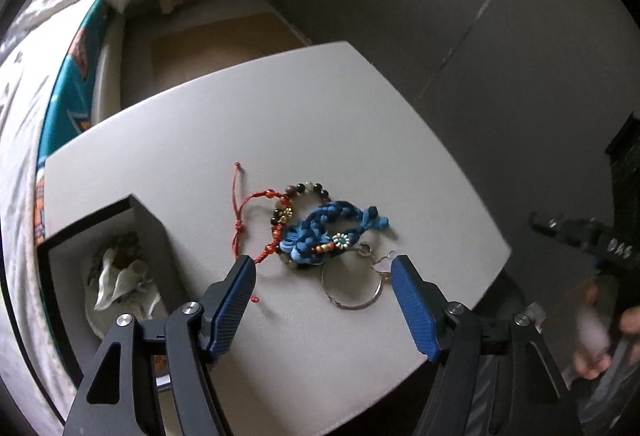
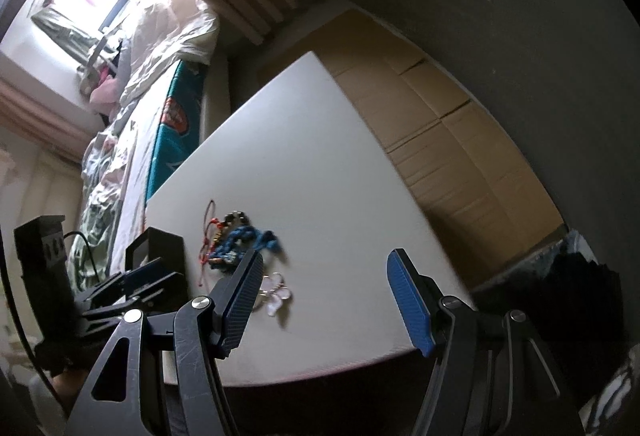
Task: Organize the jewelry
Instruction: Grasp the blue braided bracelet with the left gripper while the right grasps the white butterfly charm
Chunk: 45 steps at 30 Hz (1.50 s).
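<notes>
A heap of jewelry lies mid-table: a red cord bracelet [image 1: 244,208], a dark beaded bracelet [image 1: 308,190], a blue braided bracelet [image 1: 332,226] and a silver ring [image 1: 352,290] with pale charms. My left gripper [image 1: 324,268] hovers open just above and in front of the heap, with the ring between its blue pads but untouched. A black box [image 1: 120,276] to its left holds crumpled white wrapping. In the right wrist view my right gripper [image 2: 326,260] is open and empty over the table [image 2: 320,156], to the right of the heap [image 2: 236,240] and the charms [image 2: 276,294].
A bed [image 2: 132,140] with a teal mattress edge runs along the table's left side. Flattened cardboard [image 2: 452,140] lies on the floor beyond the table's right edge, below a dark wall. A person's hand [image 1: 600,340] holds the other gripper at the right of the left wrist view.
</notes>
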Each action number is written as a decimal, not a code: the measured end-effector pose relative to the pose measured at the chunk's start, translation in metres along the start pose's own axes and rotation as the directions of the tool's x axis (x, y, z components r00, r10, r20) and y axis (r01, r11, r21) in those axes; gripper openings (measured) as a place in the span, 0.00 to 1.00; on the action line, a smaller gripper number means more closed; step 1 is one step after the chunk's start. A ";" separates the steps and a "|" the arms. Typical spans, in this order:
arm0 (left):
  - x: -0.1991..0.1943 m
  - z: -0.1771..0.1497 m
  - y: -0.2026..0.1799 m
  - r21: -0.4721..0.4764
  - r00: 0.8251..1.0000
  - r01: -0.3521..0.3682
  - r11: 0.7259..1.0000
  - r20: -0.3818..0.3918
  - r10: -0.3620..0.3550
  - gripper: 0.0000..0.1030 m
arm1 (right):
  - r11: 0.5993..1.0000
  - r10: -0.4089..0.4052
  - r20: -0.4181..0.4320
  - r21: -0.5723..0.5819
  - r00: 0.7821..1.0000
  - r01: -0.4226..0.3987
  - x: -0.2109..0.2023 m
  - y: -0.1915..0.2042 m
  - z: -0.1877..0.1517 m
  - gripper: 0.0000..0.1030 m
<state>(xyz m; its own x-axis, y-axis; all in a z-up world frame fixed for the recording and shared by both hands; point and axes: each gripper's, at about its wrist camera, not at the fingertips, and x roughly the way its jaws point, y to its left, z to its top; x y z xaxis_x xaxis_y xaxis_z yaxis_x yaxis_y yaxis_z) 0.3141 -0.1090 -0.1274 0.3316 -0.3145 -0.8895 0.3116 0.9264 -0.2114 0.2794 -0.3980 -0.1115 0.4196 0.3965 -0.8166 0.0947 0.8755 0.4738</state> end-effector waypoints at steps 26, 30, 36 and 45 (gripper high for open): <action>0.012 0.006 0.001 0.046 0.998 -0.055 0.997 0.041 0.053 0.13 | 0.999 0.018 -0.083 -0.043 0.996 -0.021 0.026 0.006 -0.015 0.63; -0.005 0.003 0.011 0.022 0.997 -0.042 0.999 0.062 0.041 0.13 | 0.996 0.015 -0.102 -0.088 0.995 -0.025 0.037 0.023 -0.016 0.63; -0.032 -0.003 0.026 -0.018 0.994 -0.033 0.999 0.106 0.035 0.13 | 0.981 -0.020 -0.134 -0.193 0.991 -0.006 0.055 0.051 -0.024 0.59; -0.063 -0.018 0.052 -0.092 0.987 -0.035 0.995 0.155 0.049 0.13 | 0.929 -0.141 -0.154 -0.361 0.978 0.078 0.084 0.084 -0.033 0.49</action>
<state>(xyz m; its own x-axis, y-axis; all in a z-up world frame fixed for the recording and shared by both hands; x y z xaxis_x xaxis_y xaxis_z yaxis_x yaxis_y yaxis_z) 0.2938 -0.0372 -0.0898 0.4806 -0.2968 -0.8252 0.2169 0.9520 -0.2161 0.2926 -0.2818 -0.1512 0.2581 0.3065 -0.9162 -0.2051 0.9441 0.2580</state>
